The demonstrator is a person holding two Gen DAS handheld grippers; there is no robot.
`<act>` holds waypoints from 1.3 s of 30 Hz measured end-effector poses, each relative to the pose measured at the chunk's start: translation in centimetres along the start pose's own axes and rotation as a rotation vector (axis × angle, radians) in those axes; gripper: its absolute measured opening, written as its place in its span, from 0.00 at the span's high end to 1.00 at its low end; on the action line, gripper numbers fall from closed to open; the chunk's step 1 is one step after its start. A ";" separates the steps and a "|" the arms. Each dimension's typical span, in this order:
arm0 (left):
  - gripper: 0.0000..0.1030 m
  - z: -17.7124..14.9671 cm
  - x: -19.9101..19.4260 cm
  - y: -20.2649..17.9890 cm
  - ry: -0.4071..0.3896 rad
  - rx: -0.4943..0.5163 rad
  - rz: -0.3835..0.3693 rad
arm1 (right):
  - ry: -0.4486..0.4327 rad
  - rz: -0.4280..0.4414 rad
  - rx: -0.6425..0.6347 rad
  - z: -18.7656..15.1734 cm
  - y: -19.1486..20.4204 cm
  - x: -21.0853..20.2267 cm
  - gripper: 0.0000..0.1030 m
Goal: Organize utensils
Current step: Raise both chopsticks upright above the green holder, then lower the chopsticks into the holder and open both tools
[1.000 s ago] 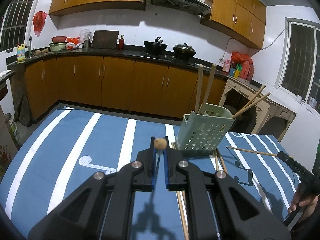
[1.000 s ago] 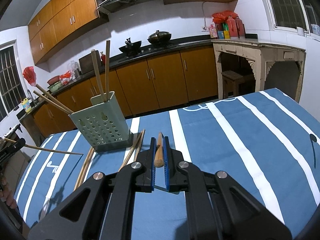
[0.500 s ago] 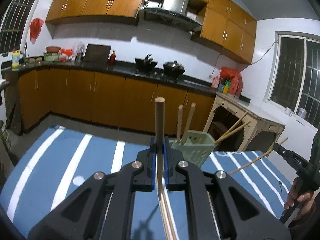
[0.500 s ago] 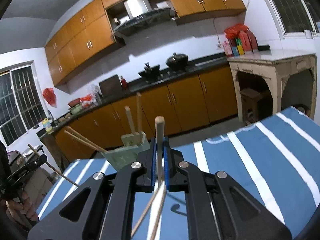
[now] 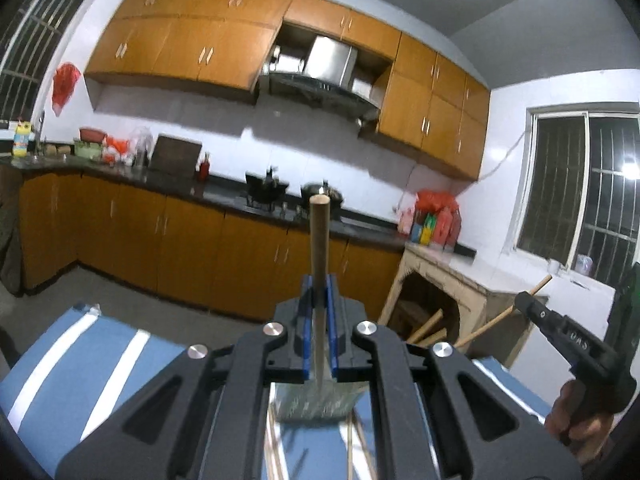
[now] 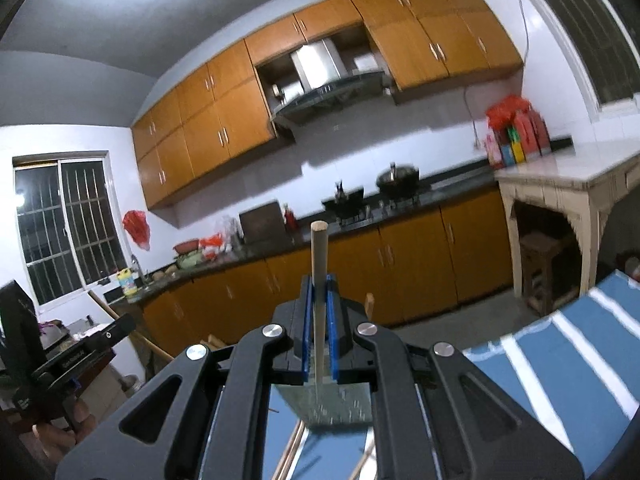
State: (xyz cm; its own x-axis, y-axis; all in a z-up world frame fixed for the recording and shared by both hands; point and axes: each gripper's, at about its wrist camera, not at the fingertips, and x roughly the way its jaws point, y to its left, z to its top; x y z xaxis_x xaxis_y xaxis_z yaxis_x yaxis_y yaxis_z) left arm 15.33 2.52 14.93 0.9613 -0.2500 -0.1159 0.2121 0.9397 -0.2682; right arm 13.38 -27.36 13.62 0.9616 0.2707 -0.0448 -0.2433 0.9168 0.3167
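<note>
From the left wrist, we now have our left gripper (image 5: 320, 320) closed on a wooden chopstick (image 5: 319, 240) that stands upright, its round end well above the blue pads. A second ago it lay nearly end-on to the camera; half a second ago it was already raised. The green perforated utensil holder (image 5: 316, 404) has dropped to just below the jaws, so we judge the chopstick is tipped upright over the holder, ready to be lowered in. More chopsticks lie on the striped blue tablecloth (image 5: 92, 344) beneath. At the far right the right gripper (image 5: 532, 310) holds its own stick.

From the right wrist, our right gripper (image 6: 319, 320) is likewise clamped on an upright chopstick (image 6: 319, 256), lifted from the near-flat pose of a second ago. The holder (image 6: 332, 404) sits directly under the jaws, with other sticks already leaning out of it. Loose chopsticks remain on the cloth, so we think sorting is only partly done.
</note>
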 end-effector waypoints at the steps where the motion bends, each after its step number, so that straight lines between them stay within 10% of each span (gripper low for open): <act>1: 0.93 0.4 0.3 -0.3 -0.017 -0.009 0.002 | -0.012 -0.007 -0.006 0.2 0.2 0.4 0.93; 20: 0.93 -0.4 6.8 -0.2 -0.019 -0.080 0.069 | -0.094 -0.064 -0.022 1.9 0.6 5.2 0.93; 30: 0.92 -1.5 9.6 0.1 0.076 -0.062 0.084 | 0.117 -0.113 -0.071 -3.1 0.1 9.4 0.92; 34: 0.79 -2.0 9.3 1.1 0.096 -0.078 0.099 | 0.125 -0.117 -0.058 -3.9 -0.3 8.0 0.57; 39: 0.74 -1.6 7.4 1.8 0.080 -0.074 0.111 | 0.112 -0.116 -0.061 -3.4 -0.4 5.4 0.57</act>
State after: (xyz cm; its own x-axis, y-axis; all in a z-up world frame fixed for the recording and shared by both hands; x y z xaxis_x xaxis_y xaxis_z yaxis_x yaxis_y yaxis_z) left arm 22.57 2.01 12.08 0.9605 -0.1662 -0.2233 0.0891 0.9435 -0.3192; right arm 18.20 -25.28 9.98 0.9645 0.1895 -0.1838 -0.1416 0.9590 0.2454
